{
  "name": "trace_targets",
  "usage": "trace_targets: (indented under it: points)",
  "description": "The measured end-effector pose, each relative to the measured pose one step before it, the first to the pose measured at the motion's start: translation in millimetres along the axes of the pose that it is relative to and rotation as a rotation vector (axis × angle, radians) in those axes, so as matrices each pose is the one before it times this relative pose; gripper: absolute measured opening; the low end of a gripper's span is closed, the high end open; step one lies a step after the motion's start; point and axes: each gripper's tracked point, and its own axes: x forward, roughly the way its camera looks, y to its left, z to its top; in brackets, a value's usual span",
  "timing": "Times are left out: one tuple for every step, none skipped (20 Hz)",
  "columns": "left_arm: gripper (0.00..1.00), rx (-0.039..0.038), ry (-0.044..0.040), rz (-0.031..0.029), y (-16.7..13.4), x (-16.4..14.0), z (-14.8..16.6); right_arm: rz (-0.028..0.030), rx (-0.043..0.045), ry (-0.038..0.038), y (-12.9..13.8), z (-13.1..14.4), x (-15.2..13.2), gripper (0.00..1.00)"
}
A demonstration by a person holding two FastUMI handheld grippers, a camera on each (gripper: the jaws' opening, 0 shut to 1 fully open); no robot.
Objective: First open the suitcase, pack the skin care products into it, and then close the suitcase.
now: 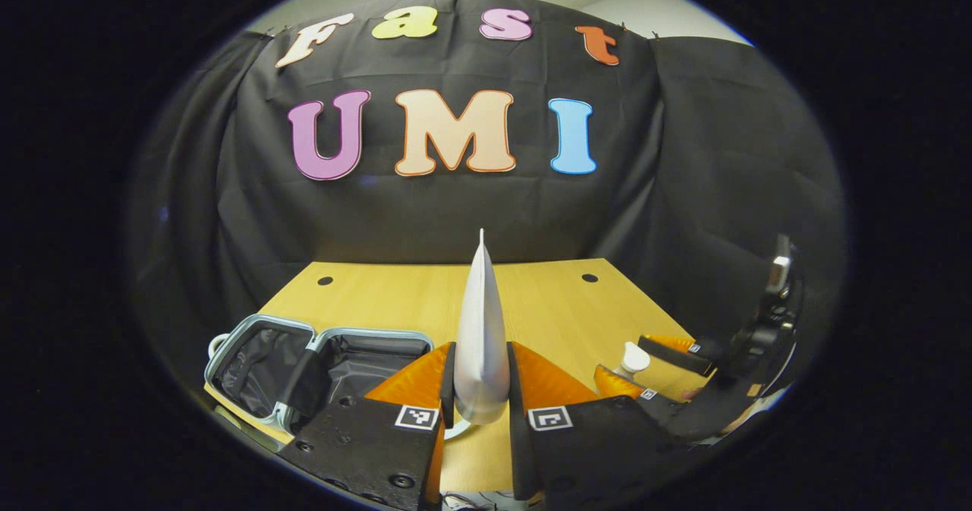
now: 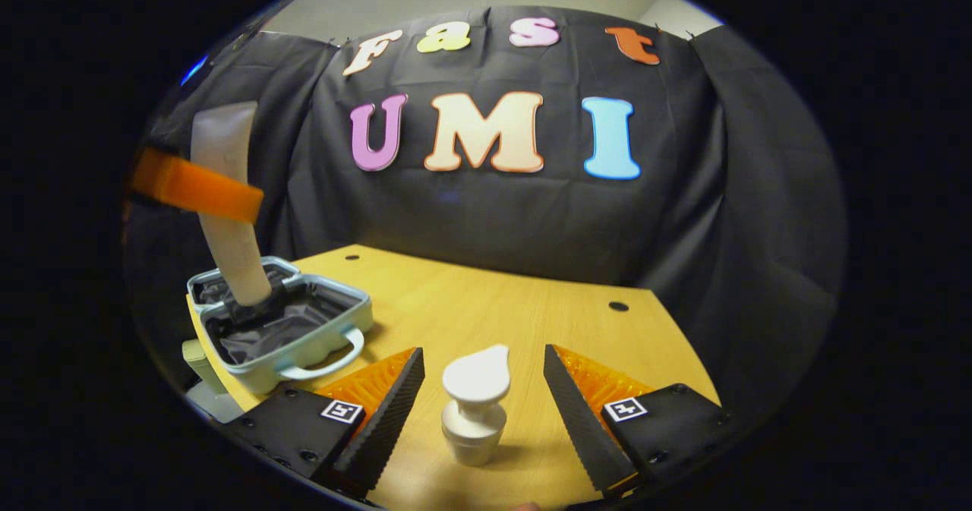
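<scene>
The left gripper (image 1: 481, 389) is pinching a white tube (image 1: 481, 336) upright, the open suitcase (image 1: 319, 367) lying below to its left. The right gripper (image 2: 478, 397) is hanging spread, a pump bottle (image 2: 474, 405) standing on the table (image 2: 486, 306) between its fingers, untouched.

Booth dim, lit from overhead. Table (image 2: 486, 306) evenly bright, soft shadows. Strong fisheye bending at edges; nearest fingers slightly soft.
</scene>
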Motion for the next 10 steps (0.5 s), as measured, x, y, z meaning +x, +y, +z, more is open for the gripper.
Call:
trace_targets:
  points:
    - [0.31, -0.00228, 0.00270, 0.00540, 2.12, -2.16, 0.47, -0.00561, -0.00789, 0.03635, 0.03, -17.14, 3.67, 0.99]
    - [0.28, -0.00033, 0.00134, 0.00547, 1.98, -1.49, -0.05, -0.00599, -0.00537, 0.03370, -0.70, -15.18, 2.46, 0.99]
    - [0.28, -0.00210, 0.00162, 0.00756, 2.06, -1.25, -0.55, 0.00760, 0.00621, 0.02703, 1.05, -12.13, 1.49, 1.00]
    - [0.28, -0.00274, 0.00161, 0.00792, 2.45, -1.00, 0.28, 0.01017, 0.01304, 0.02550, 1.97, -9.61, 1.32, 0.99]
    - [0.28, -0.00400, 0.00654, 0.00770, 2.89, -0.69, -1.12, 0.00087, 0.00791, 0.01502, -0.93, -4.90, 1.69, 0.99]
    - [0.28, -0.00307, 0.00595, 0.00663, 2.42, -0.05, -1.38, -0.01240, -0.00117, -0.00008, -3.95, -3.19, 1.15, 0.99]
    - [0.28, 0.00490, 0.00580, 0.00353, 1.55, 0.25, -0.93, 0.00306, 0.00550, 0.00018, -0.71, 0.44, 1.18, 0.90]
    - [0.28, 0.00828, 0.00585, 0.00707, 2.66, 0.62, -0.64, -0.00609, 0.00456, 0.00098, -1.24, -2.36, 3.01, 0.84]
    - [0.28, 0.00969, 0.00410, 0.00366, 1.44, 0.76, -0.41, -0.02192, -0.00704, -0.00270, -5.05, 1.64, -0.47, 0.73]
    - [0.28, 0.00742, 0.00090, 0.00641, 1.76, 0.03, -0.37, -0.00277, -0.00525, 0.00802, -1.68, -0.28, 1.42, 0.62]
